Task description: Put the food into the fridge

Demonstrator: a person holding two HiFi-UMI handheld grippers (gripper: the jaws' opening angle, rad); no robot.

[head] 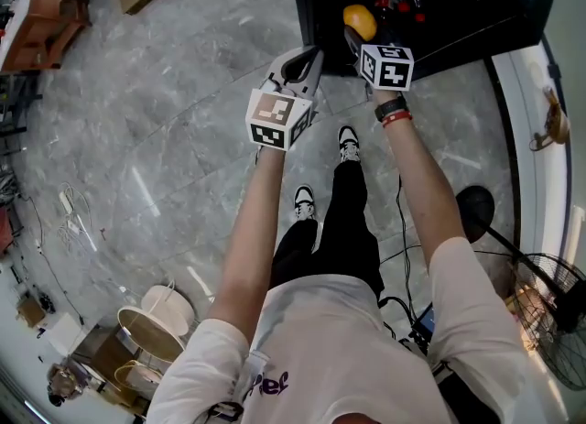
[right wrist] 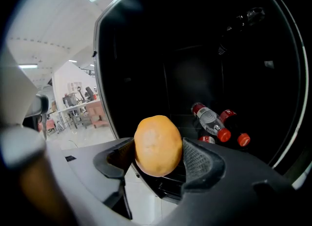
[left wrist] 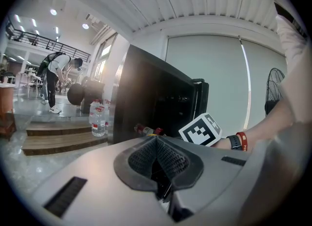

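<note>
The right gripper (right wrist: 158, 155) holds an orange (right wrist: 157, 144) between its jaws, the ribbed pads pressing on it from both sides at a fairly wide spread; the orange stands up above the pads, just in front of the open black fridge (right wrist: 195, 49), not yet inside it; within the dark fridge, low down and to the right of the orange, lie a few bottles (right wrist: 213, 123) with red caps; the left gripper (left wrist: 157, 157) has its jaws brought together with nothing between them, and it is held out beside the right one, short of the fridge front; in the head view both arms reach forward over a grey marbled floor (head: 165, 138); the left gripper view also shows water bottles (left wrist: 97, 118) on a low step (left wrist: 58, 139) beside the fridge
</note>
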